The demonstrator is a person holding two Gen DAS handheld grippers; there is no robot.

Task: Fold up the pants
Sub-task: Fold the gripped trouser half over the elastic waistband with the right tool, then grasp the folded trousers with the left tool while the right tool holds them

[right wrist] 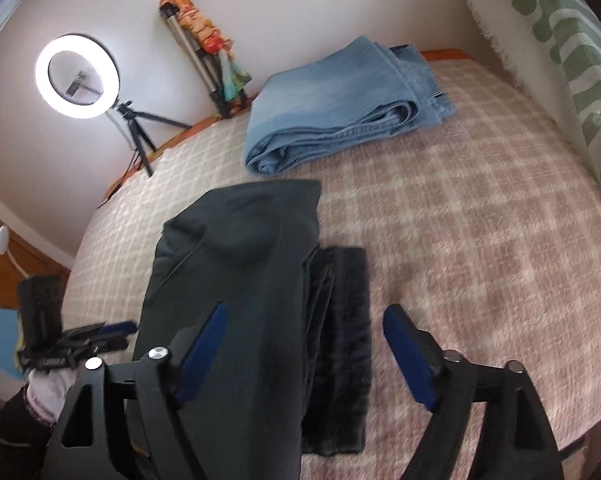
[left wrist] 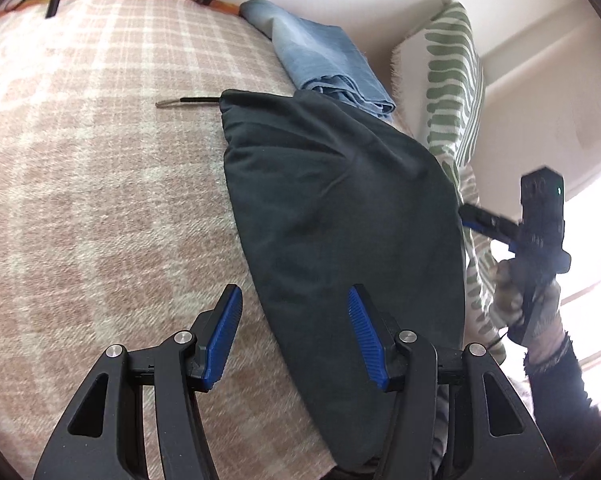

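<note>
Already folded over once at least, the dark pants (left wrist: 340, 216) lie on the plaid bed cover (left wrist: 92, 184), directly ahead of our left gripper (left wrist: 294, 336) and running away from its fingertips. Both our grippers hang spread and empty: the left one's blue pads (left wrist: 224, 332) straddle the near edge of the cloth without touching it, and the right gripper (right wrist: 304, 356) stands wide above the near part of the bundle, nothing between its fingers.

Handling, as we judge it: soft, limp knit, light, not slippery, nothing to break. It will sag and drag if lifted by one point. Best hold seems a pinch through all layers at the two near corners, one per gripper, so the stack moves together.

Long axis: in the right wrist view it runs from between our fingers forward and slightly left. Layered edges and a ribbed band (right wrist: 340, 344) show along the side toward the right finger. A drawstring tip (left wrist: 180, 101) pokes out at the far end, left of the cloth. Folded blue jeans (right wrist: 340, 100) sit beyond, apart.
</note>
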